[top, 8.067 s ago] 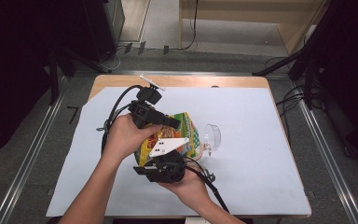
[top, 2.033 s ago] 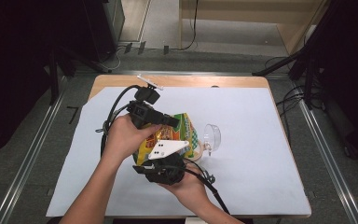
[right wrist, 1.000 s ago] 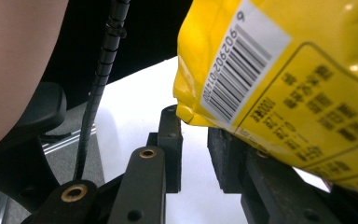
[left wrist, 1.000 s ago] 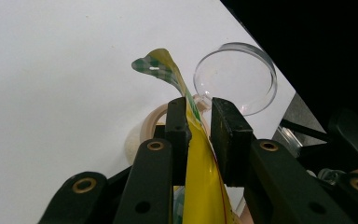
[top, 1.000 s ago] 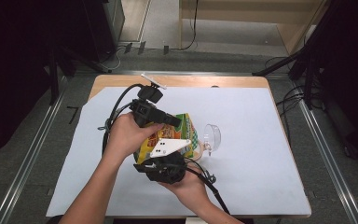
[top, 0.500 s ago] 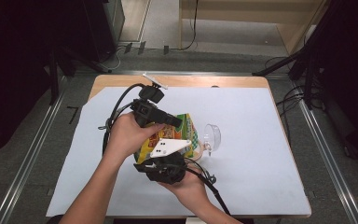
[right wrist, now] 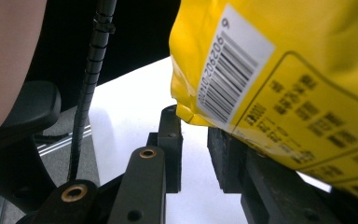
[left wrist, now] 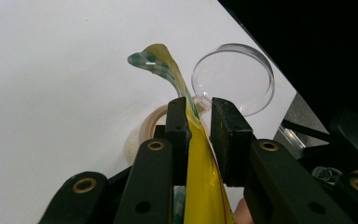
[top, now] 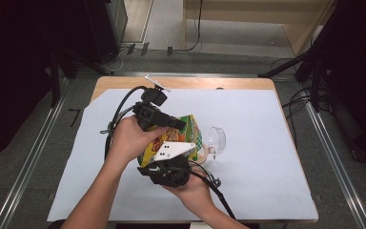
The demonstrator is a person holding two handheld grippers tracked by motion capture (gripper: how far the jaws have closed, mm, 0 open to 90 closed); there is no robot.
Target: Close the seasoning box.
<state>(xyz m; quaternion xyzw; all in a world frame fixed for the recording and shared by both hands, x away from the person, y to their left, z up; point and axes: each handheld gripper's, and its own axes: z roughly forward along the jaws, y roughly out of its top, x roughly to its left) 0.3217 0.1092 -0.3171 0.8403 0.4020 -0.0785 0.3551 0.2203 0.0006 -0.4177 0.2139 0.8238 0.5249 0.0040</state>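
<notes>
A yellow and green snack bag (top: pixel 190 130) is held up over the white sheet between my two grippers. My left gripper (top: pixel 182 125) comes in from the left. In the left gripper view its jaws stand close around the bag's (left wrist: pixel 200 186) thin upper edge, and the left gripper (left wrist: pixel 198 109) is shut on it. My right gripper (top: pixel 169 162) sits below the bag, near the person's side of the table. In the right gripper view the right gripper (right wrist: pixel 195 126) is open. The barcode corner of the bag (right wrist: pixel 284 70) hangs just past its tips and lies against the right jaw.
A clear round dish (top: pixel 217 140) stands on edge just right of the bag, also seen past the jaws as the dish (left wrist: pixel 233 77). A pale ring (left wrist: pixel 149 128) lies under the bag. The white sheet (top: pixel 267 143) covers the wooden table; black cables trail from both grippers.
</notes>
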